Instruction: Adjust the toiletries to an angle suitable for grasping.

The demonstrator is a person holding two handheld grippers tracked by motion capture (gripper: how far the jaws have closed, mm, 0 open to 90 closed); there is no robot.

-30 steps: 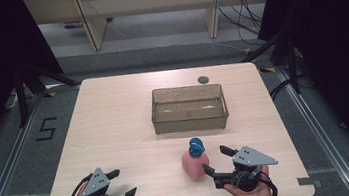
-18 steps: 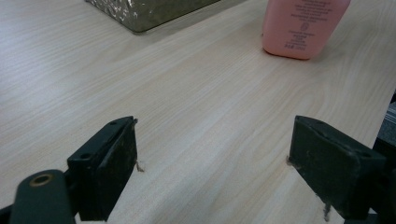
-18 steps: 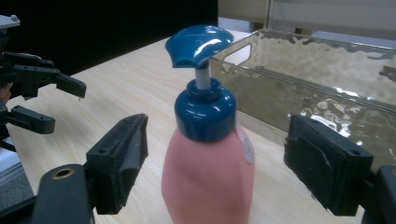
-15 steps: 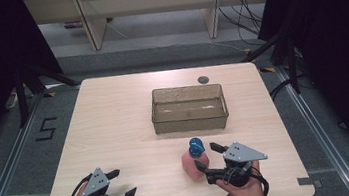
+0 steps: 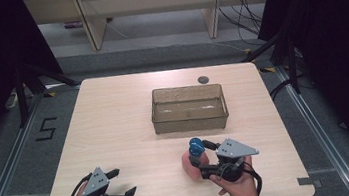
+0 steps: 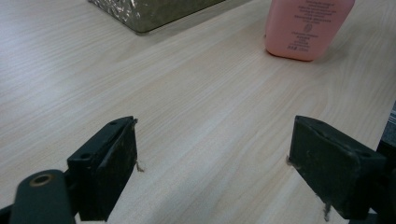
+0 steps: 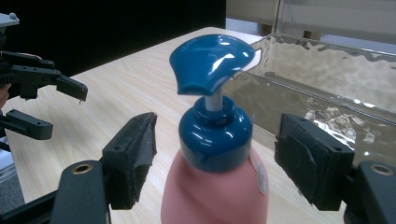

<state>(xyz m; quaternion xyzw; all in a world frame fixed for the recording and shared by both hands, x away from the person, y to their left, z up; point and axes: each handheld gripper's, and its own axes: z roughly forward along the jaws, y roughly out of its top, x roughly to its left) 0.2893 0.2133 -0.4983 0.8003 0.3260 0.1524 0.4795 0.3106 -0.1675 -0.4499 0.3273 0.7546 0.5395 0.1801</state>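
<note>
Two grippers at the near edge of the pale wood table [image 5: 114,115], one per hand. Left gripper [image 5: 122,182] at the near left corner, low over the tabletop, jaws spread wide with nothing between them but bare wood grain in the left gripper view; well apart from the bottle. Right gripper [image 5: 202,167] near the middle of the near edge, pointed toward the left of the high view, jaws either side of the pink pump bottle [image 7: 215,196]. Jaws just been closing, now roughly half open; bottle between them, upright on the table. In the right gripper view, a clear gap between each black pad [image 7: 135,154] and the dark blue collar [image 7: 215,140] of the pump, so no contact and no grip yet. Blue pump head [image 7: 210,60] above jaw level, spout turned toward the left of that view. Bottle just in front of the clear plastic bin [image 5: 189,107], apart from it, not touching; bin near the table's centre, toward the far side. Bin contents hard to tell through the rippled walls. Small dark round disc [image 5: 203,79] on the table beyond the bin, near the far edge. Left gripper also in sight at the far left of the right gripper view [image 7: 60,107], jaws apart.
</note>
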